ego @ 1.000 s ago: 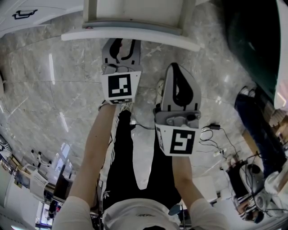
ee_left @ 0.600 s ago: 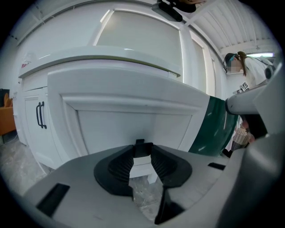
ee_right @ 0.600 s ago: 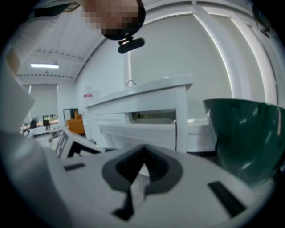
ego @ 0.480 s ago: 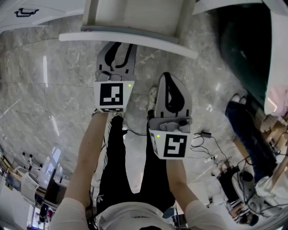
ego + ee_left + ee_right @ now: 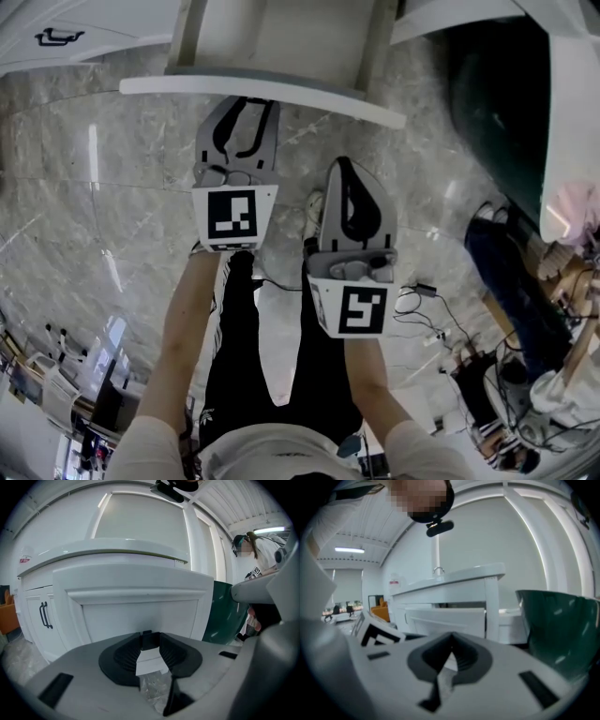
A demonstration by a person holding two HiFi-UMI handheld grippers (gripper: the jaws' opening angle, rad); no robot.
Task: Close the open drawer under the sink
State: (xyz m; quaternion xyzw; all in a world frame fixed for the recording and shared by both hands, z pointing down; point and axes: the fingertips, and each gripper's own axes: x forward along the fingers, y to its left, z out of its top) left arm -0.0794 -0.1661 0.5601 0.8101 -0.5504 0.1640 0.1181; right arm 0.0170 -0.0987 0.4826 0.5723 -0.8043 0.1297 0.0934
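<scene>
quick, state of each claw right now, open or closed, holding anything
left claw: open, empty
right claw: closed, empty

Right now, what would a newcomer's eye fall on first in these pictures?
The pulled-out white drawer at the top of the head view, with the left claw open and pointing at its front. The right claw hangs beside it, and a dark green bin stands at right.

White panelled wooden drawer (image 5: 262,89), glossy grey white-veined marble floor (image 5: 103,197), dark green glossy tub (image 5: 497,103), grey plastic left gripper (image 5: 246,105) and right gripper (image 5: 343,165) with black-and-white square markers, black trousers (image 5: 248,356).
</scene>
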